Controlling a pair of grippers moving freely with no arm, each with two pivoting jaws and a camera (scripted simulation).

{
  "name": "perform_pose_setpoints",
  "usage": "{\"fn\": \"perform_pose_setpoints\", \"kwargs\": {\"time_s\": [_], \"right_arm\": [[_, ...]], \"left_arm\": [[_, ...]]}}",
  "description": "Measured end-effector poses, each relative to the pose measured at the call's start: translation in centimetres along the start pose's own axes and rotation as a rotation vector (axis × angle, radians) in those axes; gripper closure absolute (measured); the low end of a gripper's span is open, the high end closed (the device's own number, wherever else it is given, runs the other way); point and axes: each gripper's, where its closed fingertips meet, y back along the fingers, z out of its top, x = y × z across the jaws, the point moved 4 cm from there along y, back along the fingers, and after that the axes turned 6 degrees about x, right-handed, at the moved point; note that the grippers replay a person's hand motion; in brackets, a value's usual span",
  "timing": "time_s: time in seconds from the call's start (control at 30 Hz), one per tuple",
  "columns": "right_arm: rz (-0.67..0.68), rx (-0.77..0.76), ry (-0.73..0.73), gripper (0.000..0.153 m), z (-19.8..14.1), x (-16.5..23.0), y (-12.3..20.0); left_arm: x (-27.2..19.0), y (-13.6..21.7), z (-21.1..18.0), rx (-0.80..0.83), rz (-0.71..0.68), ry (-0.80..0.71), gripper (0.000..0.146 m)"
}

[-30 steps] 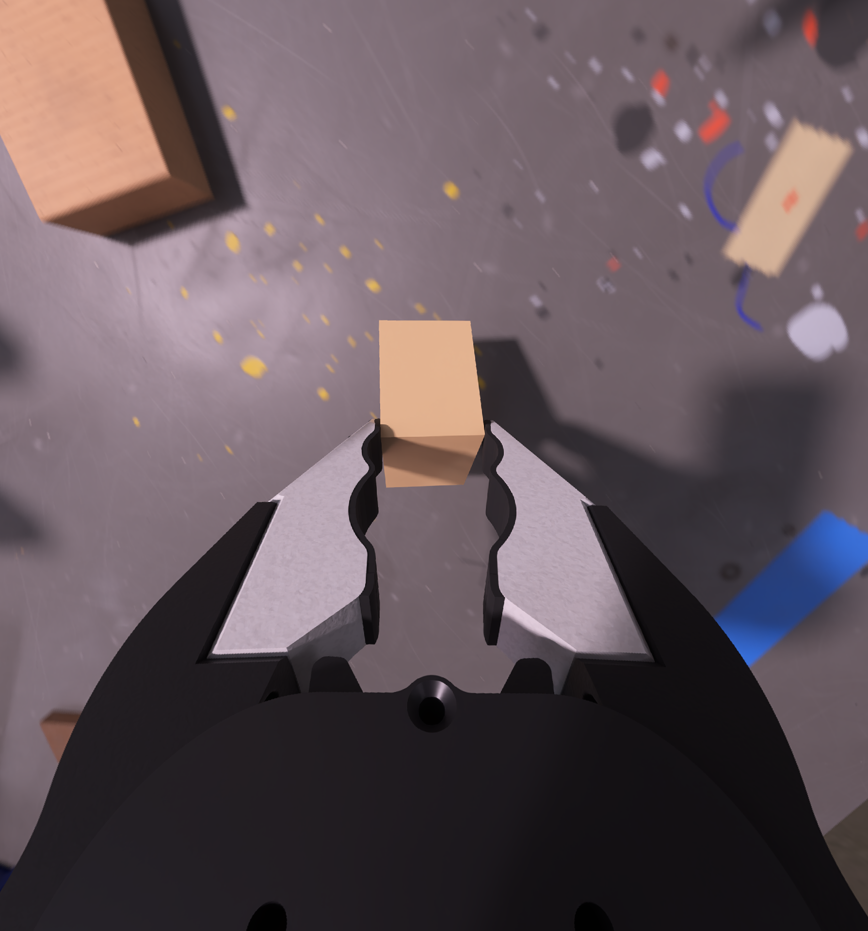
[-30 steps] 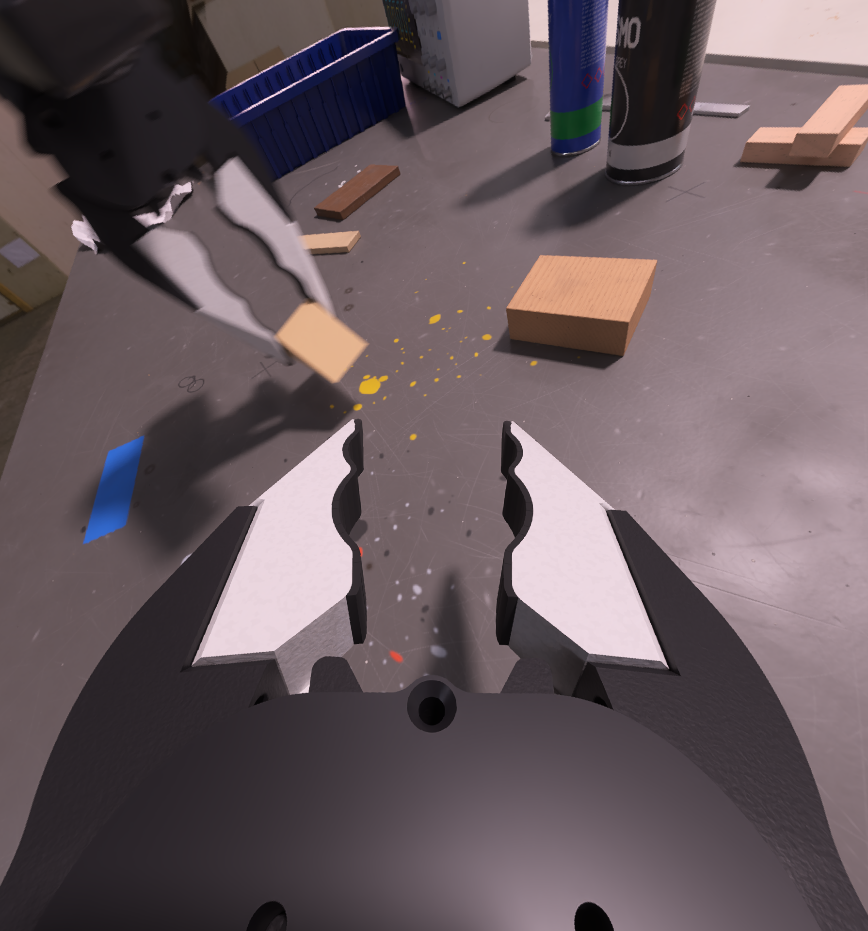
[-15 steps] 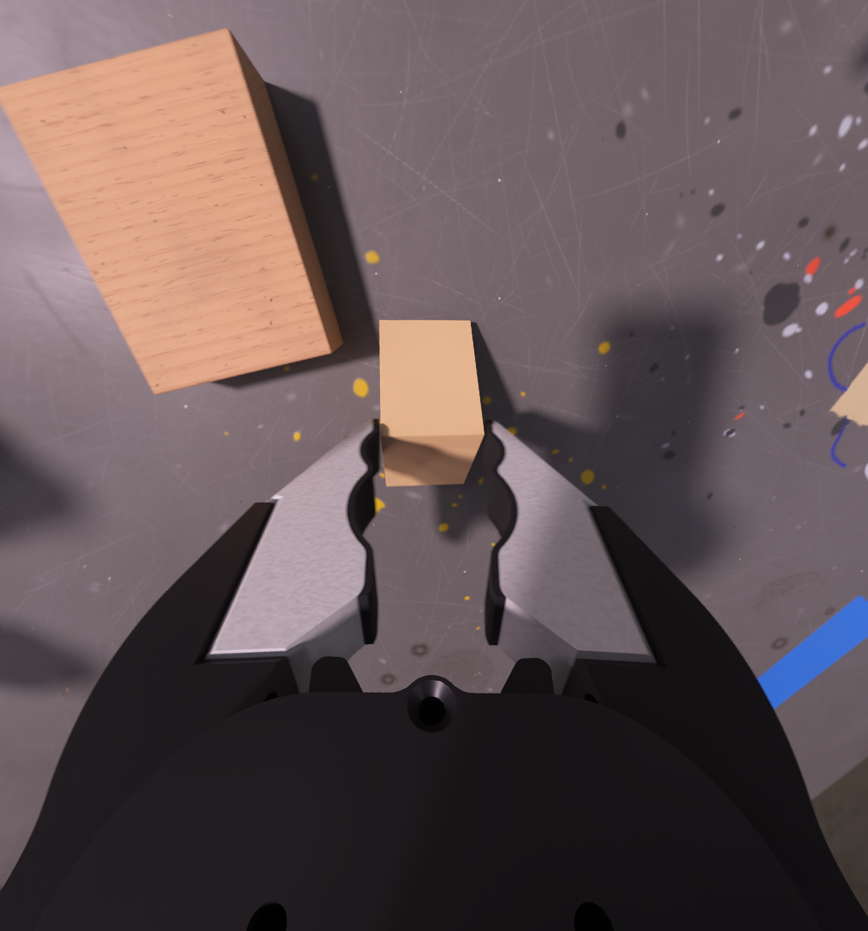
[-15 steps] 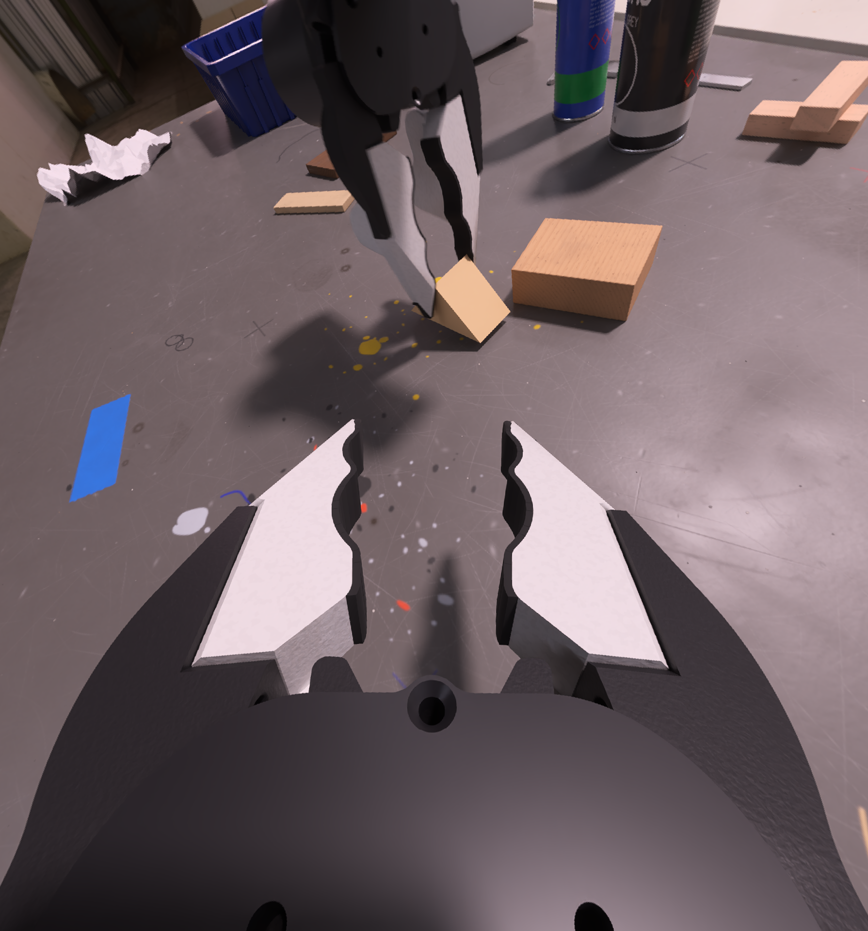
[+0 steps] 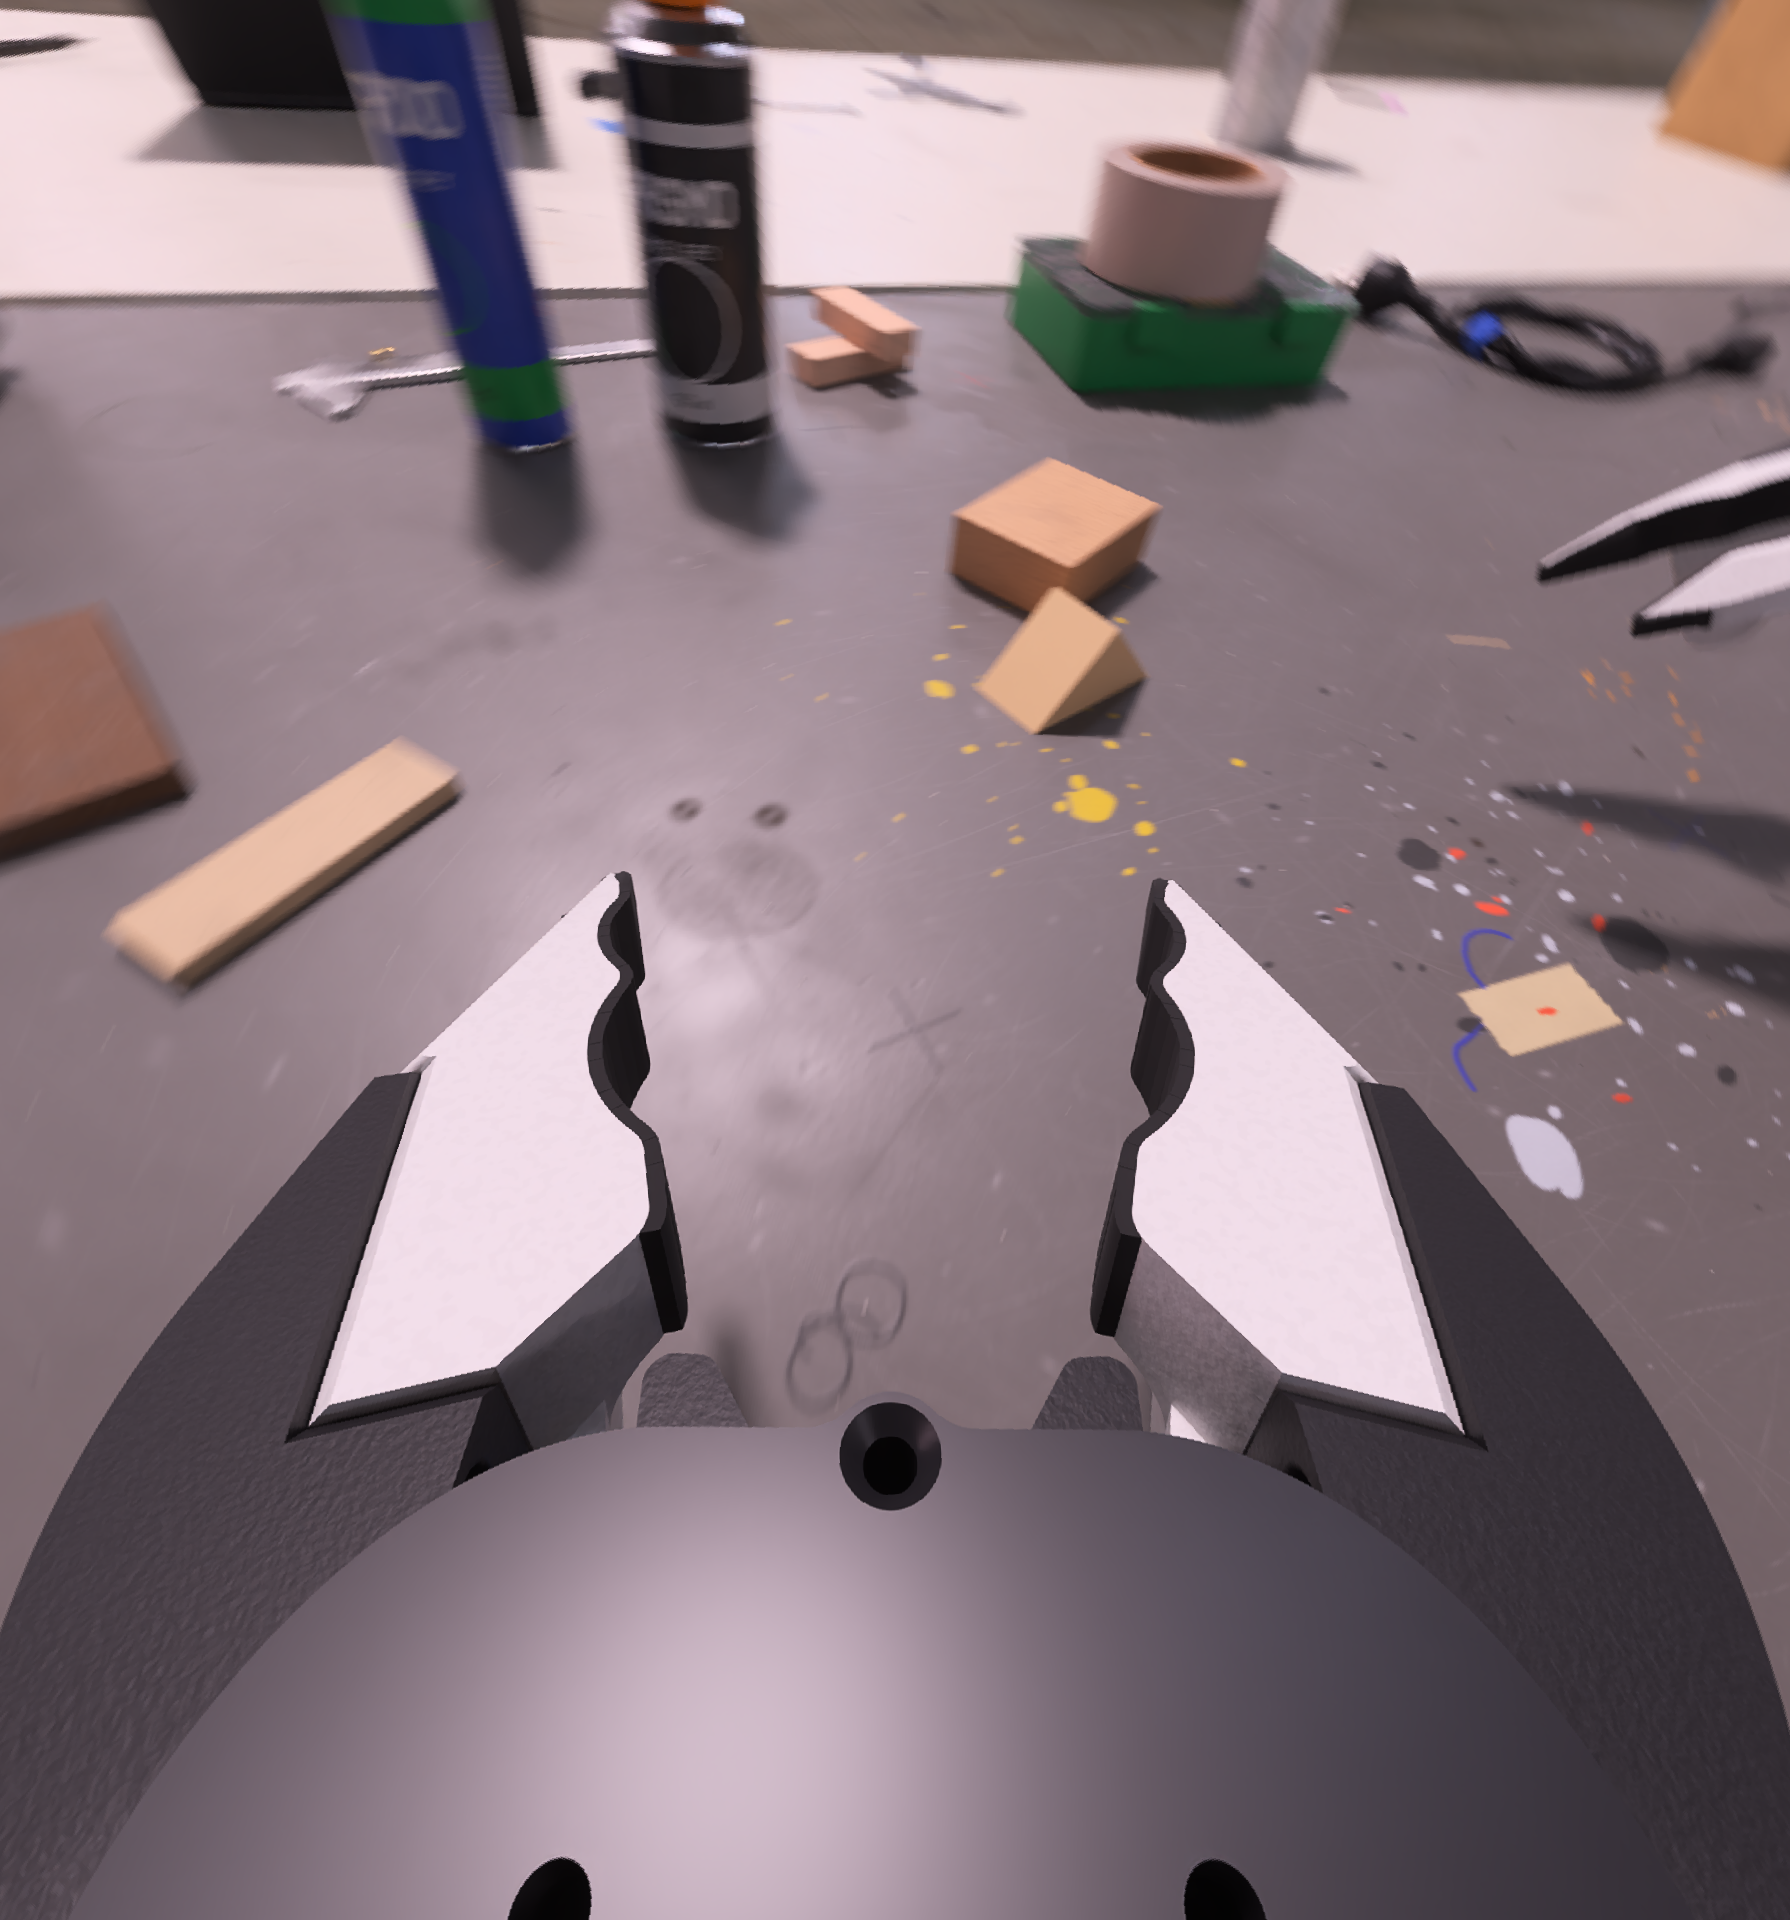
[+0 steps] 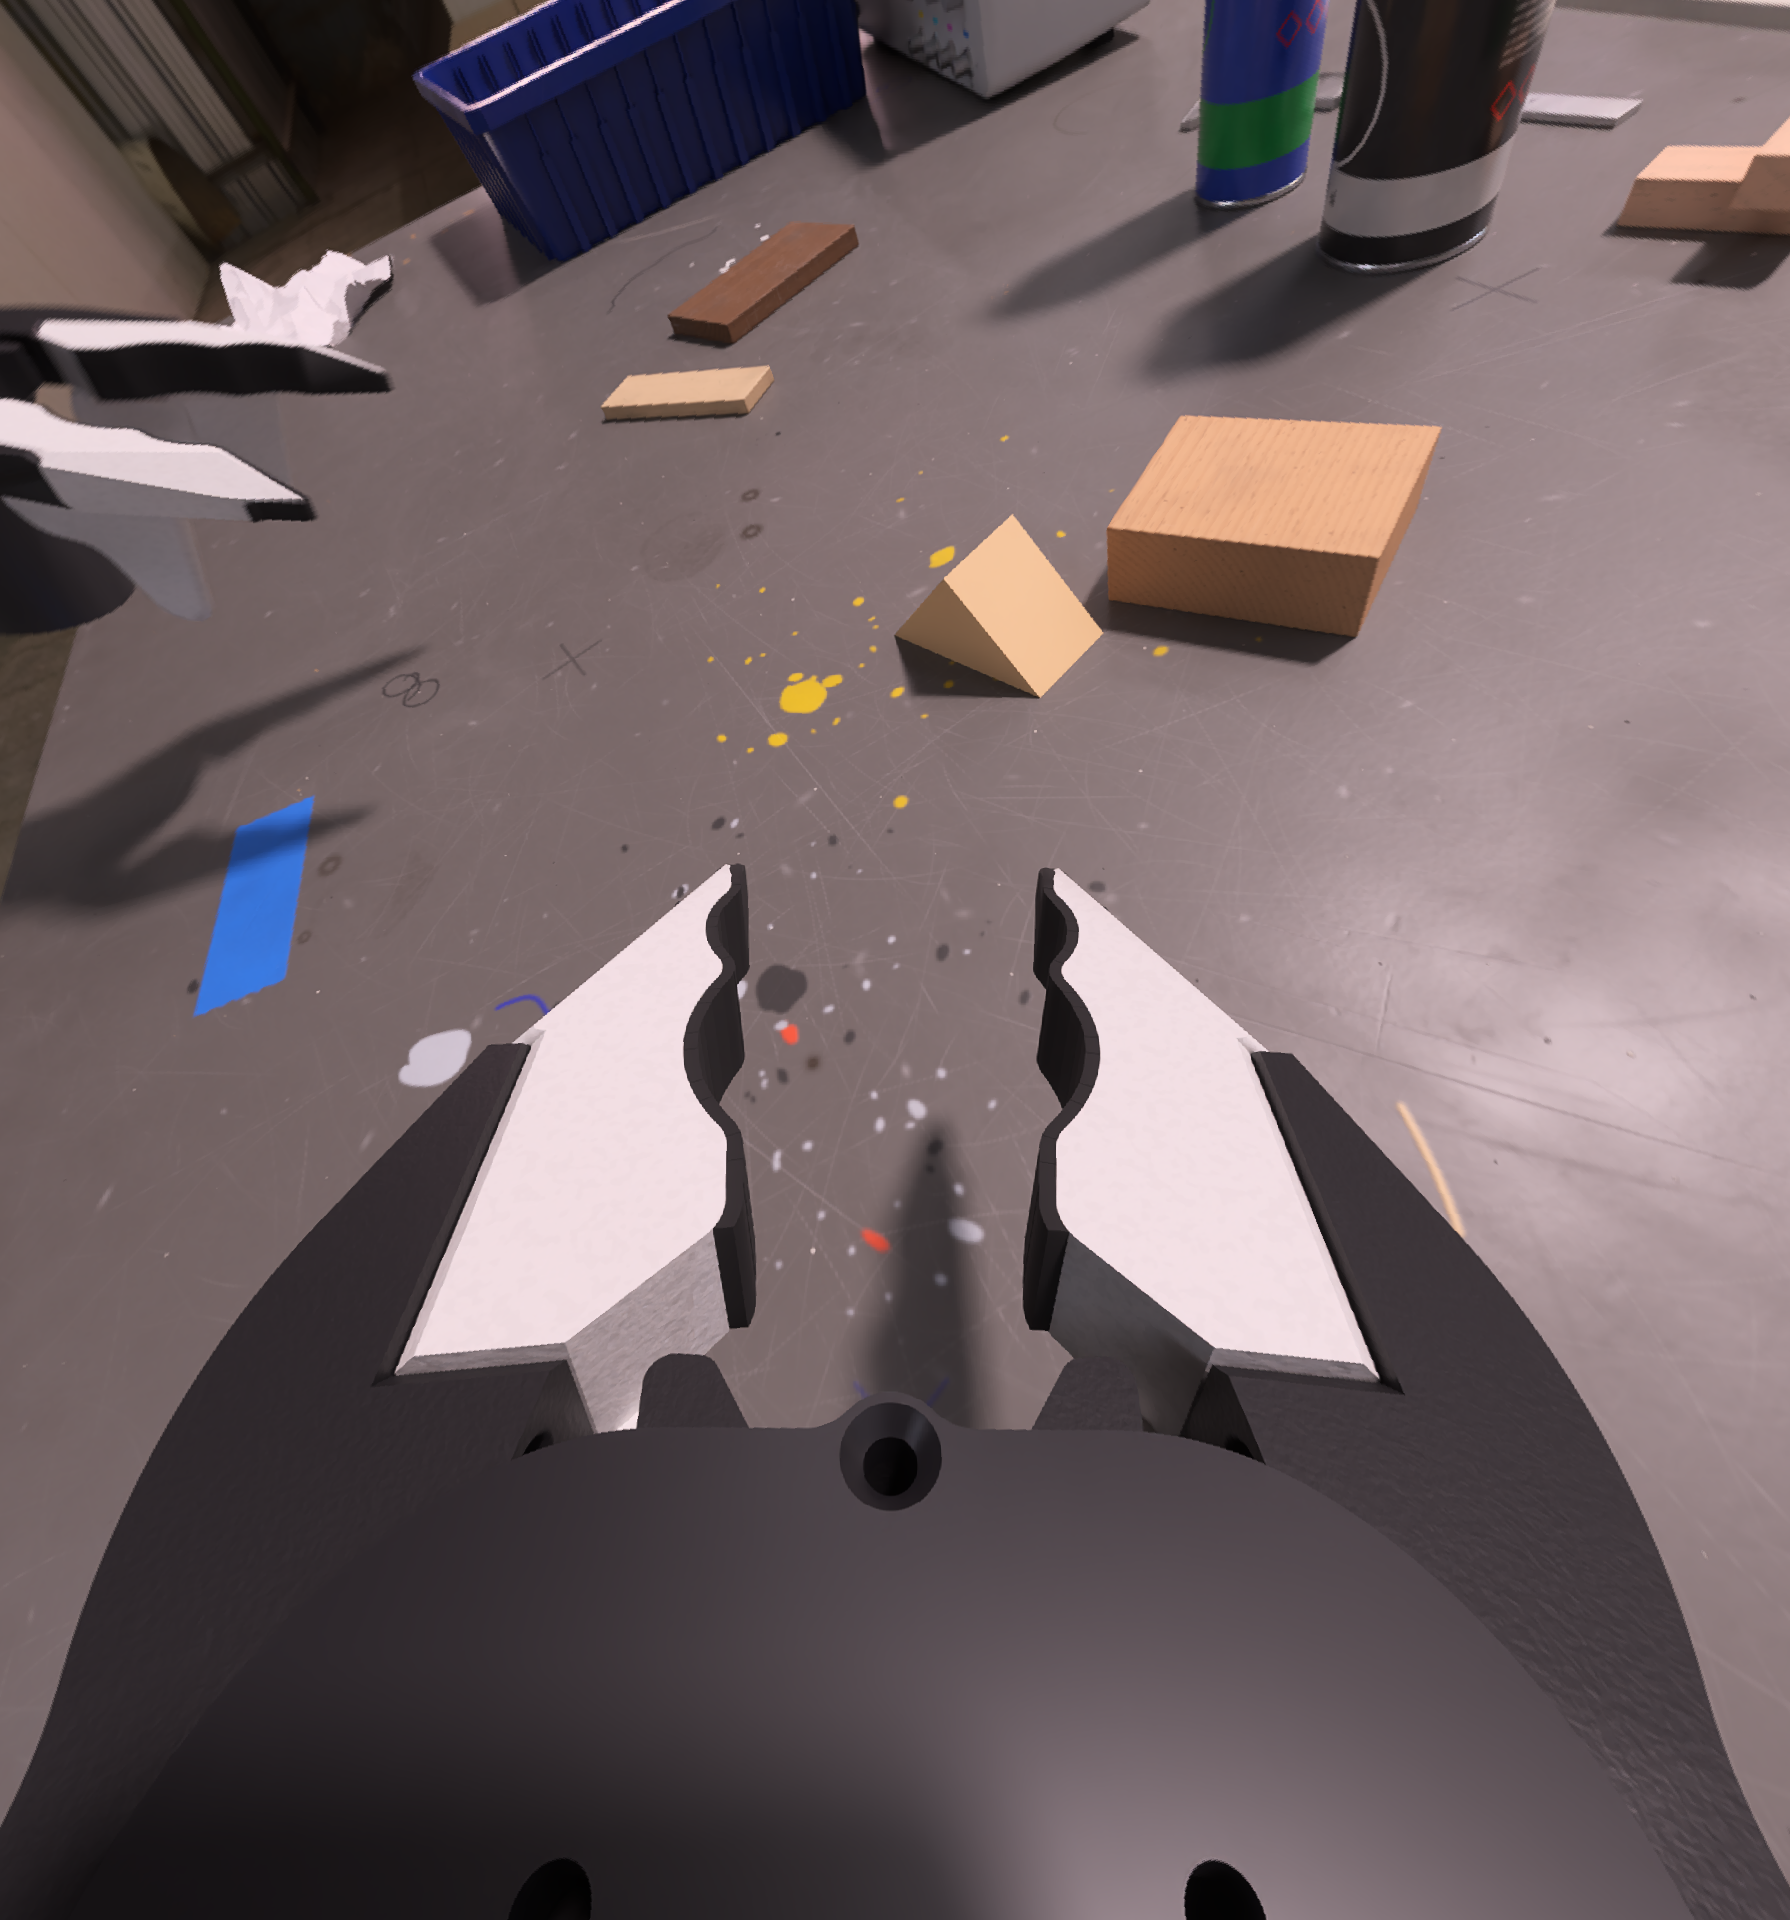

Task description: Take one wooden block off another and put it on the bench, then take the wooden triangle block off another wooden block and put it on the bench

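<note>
The wooden triangle block [image 6: 1010, 613] lies on its broad face on the tabletop [image 6: 1493, 935], just beside the larger wooden block [image 6: 1265, 520], perhaps touching it. Left gripper [image 5: 891, 904] and right gripper [image 6: 889, 883] both hang empty, jaws apart, so this step looks done

Bench [image 6: 1493, 935] count: two spray cans [image 5: 475, 239], six wooden pieces [image 6: 1270, 520], one being a triangle block [image 6: 1010, 613]; one blue crate [image 6: 652, 104]; one green case [image 5: 1171, 327]; one tape roll [image 5: 1182, 218]
</note>
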Motion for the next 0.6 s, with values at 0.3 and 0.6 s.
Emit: {"fn": "perform_pose_setpoints", "kwargs": {"time_s": [0.3,0.6], "right_arm": [[0.041,0.015,0.002,0.097,1.7,0.0,-2.7],[0.069,0.05,0.0,0.097,1.7,-0.8,-4.2]], "left_arm": [[3.7,2.8,-4.3,-0.03,0.088,0.159,0.056],[7.8,1.4,-0.7,0.211,-0.037,-0.07,0.071]]}}
